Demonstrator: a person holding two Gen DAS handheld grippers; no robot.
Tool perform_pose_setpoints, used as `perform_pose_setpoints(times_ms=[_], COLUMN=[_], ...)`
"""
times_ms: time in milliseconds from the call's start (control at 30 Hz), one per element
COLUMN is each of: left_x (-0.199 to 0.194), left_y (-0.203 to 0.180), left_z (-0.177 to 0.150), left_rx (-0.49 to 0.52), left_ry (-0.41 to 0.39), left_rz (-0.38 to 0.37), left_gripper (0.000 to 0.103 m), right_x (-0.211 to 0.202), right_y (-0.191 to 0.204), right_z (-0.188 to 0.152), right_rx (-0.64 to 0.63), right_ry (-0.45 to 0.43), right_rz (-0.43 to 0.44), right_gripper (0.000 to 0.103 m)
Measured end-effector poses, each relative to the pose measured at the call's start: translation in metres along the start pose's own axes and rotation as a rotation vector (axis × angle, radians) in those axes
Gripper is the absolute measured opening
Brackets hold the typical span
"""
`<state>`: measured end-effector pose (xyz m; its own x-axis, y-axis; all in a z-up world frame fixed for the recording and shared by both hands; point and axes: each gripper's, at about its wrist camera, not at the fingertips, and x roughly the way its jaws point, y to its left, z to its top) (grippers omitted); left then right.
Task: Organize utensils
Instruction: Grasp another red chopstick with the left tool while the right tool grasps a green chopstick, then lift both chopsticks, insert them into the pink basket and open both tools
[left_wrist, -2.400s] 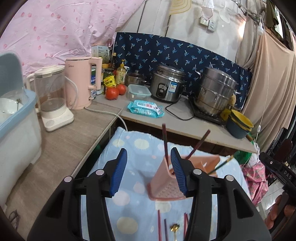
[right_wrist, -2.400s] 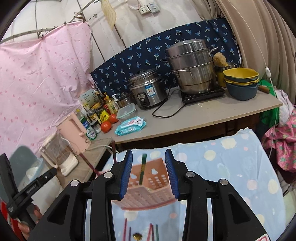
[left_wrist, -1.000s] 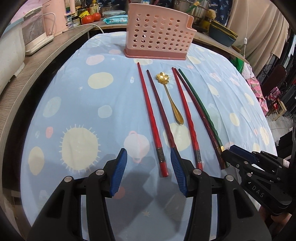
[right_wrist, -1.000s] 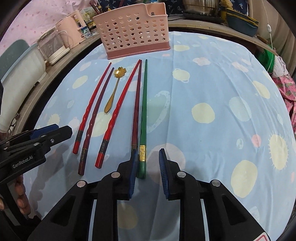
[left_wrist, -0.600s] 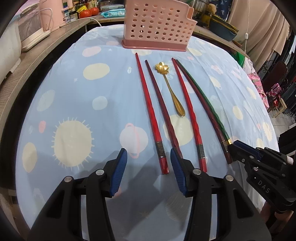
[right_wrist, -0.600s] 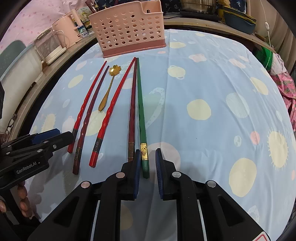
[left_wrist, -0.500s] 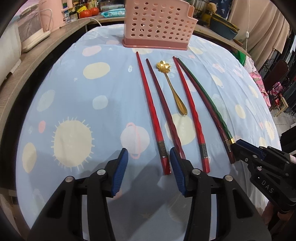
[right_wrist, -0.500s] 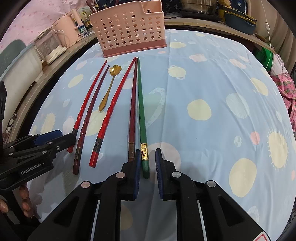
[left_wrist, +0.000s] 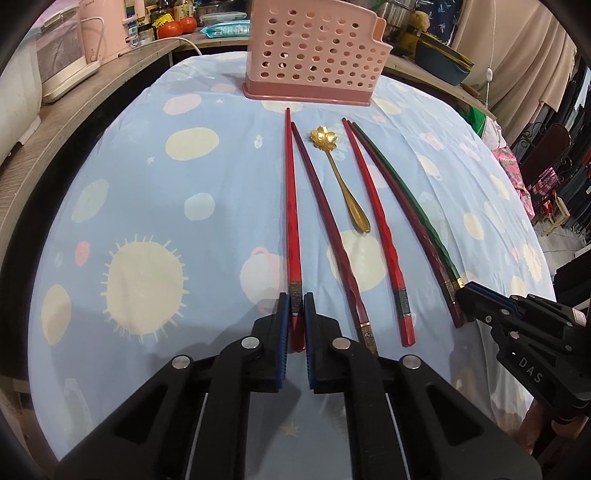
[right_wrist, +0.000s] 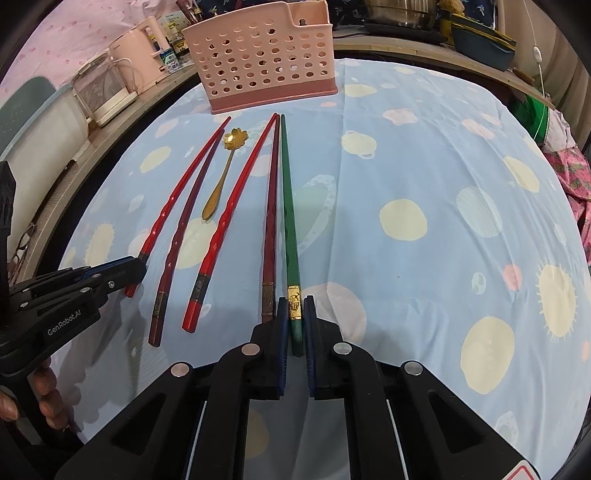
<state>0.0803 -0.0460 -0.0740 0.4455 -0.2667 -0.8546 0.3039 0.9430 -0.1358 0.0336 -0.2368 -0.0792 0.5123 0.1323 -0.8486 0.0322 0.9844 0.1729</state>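
Pinching the outermost red chopstick (left_wrist: 293, 218) in my left gripper (left_wrist: 294, 306) — right gripper (right_wrist: 294, 306) is clamping the green chopstick (right_wrist: 289, 218).

Chopsticks on the cloth: five. Two bright red, the first (left_wrist: 293, 206) at the left of the row and the second (left_wrist: 373, 206) right of centre; two dark maroon, one (left_wrist: 325, 206) second from left and one (right_wrist: 270, 218) beside the green; one green chopstick (right_wrist: 290, 221). Spoons: one, gold spoon (left_wrist: 341, 177), mid-row. Perforated pink holders: one, pink basket (left_wrist: 314, 55), top centre of the frame. Hand-held grippers: two, left hand-held gripper (left_wrist: 294, 317) and right hand-held gripper (right_wrist: 295, 317).
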Motion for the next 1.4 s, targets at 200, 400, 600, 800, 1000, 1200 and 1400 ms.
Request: perform_pose_setpoints(times_ms=[200,400,600,800,1000,1200,1400], left_x=[-0.026,-0.058,-0.085,-0.106,-0.122,-0.132,-0.146], left_y=[0.005,0.015,0.024,0.031,0.031,0.033,0.036], left_z=[0.010,0.028,0.051,0.076,0.106,0.136,0.164], left_rx=[-0.014,-0.058,-0.090,-0.093,-0.089,-0.101,-0.114], left_ry=[-0.076,-0.158,-0.247,-0.326,-0.394,-0.434,-0.481], left_rz=[0.011,-0.007,-0.011,-0.006,-0.002,-0.016,-0.038], left_gripper=[0.007,0.007,0.007,0.007,0.007,0.007,0.007], right_x=[-0.026,-0.064,-0.099,-0.117,-0.124,-0.130,-0.145], right_y=[0.002,-0.004,-0.016,-0.034,-0.051,-0.065,-0.072], right_z=[0.009,0.032,0.059,0.085,0.111,0.136,0.166], right_rx=[-0.008,0.019,0.051,0.119,0.168,0.210,0.215], right_ry=[-0.076,-0.189,-0.297,-0.351,-0.387,-0.431,-0.494], right_rz=[-0.002,0.016,0.026,0.070,0.097,0.133,0.146], right_gripper=[0.007,0.007,0.007,0.007,0.007,0.007,0.007])
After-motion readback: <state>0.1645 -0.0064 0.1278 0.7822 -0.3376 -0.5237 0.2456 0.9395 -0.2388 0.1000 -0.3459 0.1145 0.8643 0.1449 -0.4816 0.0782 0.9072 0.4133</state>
